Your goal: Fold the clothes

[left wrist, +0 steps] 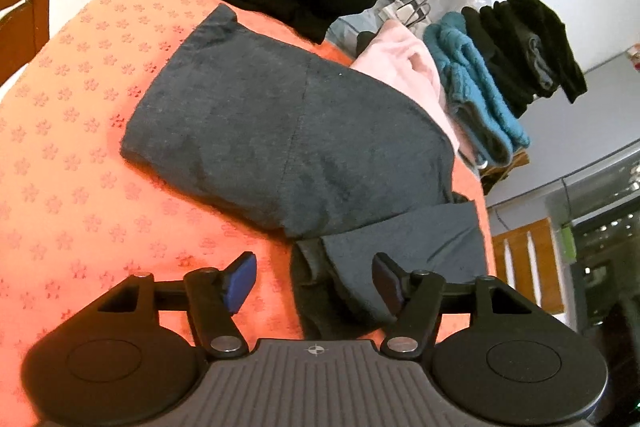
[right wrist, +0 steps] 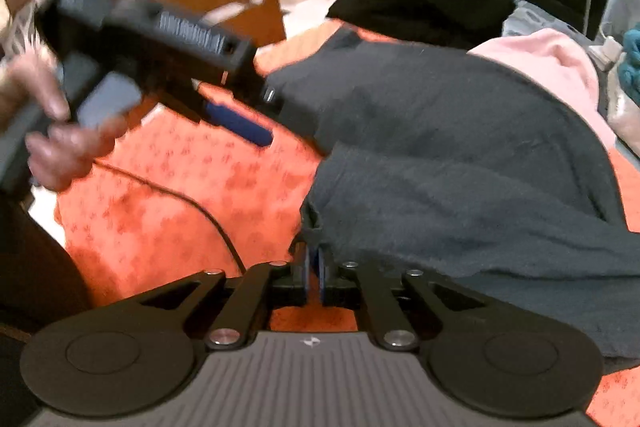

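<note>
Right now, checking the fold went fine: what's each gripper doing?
Left gripper: open, holding nothing.
Right gripper: nearly closed; grip on the dark garment can't be told.

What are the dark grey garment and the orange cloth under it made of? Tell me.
Dark grey garment: probably soft cotton knit, matte, with a faint heathered fleck and limp folds. Orange cloth: looks like woven fabric with a tone-on-tone flower pattern and slight sheen; the fibre is unclear.

Dark grey garment [left wrist: 280, 131] is looking like soft matt knit cloth. Orange cover [left wrist: 72, 155] is showing a woven flower texture, matt. Teal towel [left wrist: 472, 87] is looking fluffy, rough. Left tool [left wrist: 312, 283]: matt black plastic w/ shiny metal rivets.
</note>
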{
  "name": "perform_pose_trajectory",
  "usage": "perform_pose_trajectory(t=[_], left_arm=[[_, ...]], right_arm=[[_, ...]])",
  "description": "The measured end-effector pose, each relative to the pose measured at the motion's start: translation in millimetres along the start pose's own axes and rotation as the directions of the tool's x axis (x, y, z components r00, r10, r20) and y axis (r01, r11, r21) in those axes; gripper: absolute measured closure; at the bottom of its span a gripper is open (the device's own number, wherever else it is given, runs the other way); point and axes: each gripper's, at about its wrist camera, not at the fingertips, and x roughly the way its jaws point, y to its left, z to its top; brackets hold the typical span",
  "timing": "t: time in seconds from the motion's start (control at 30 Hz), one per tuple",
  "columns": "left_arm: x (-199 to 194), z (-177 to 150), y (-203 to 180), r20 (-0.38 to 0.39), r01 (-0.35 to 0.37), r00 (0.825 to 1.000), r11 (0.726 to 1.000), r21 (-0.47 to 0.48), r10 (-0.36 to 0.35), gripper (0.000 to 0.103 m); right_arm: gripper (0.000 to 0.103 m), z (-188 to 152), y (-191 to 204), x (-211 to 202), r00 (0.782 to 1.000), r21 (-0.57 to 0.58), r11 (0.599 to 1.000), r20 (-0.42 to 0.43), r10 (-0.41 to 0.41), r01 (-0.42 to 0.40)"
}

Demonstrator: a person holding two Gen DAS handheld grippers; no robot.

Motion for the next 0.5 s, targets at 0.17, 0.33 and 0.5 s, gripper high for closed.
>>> perform_pose_trajectory(t=[0.17, 0.33, 0.5], left_arm=[[20, -1, -4, -0.021, -0.005, 1.0, 0.999, 0.048, 0.006, 0.027], [46, -6, -8, -0.051, -0.024, 0.998, 0.994, 0.106, 0.029, 0.025], [51, -13, -20, 0.002, -0.069, 0.998, 0.979, 0.191, 0.07, 0.026]], right_arm=[[0.081, -7, -10, -15, 1.0, 0.059, 0.998, 0.02, -0.007, 0.006], [0.076, -26, -37, -34, 0.997, 0.163, 0.984, 0.015, -0.079, 0.076], [0.073, -48, -60, -46, 0.987, 0.289, 0.946, 0.011, -0.158, 0.148]])
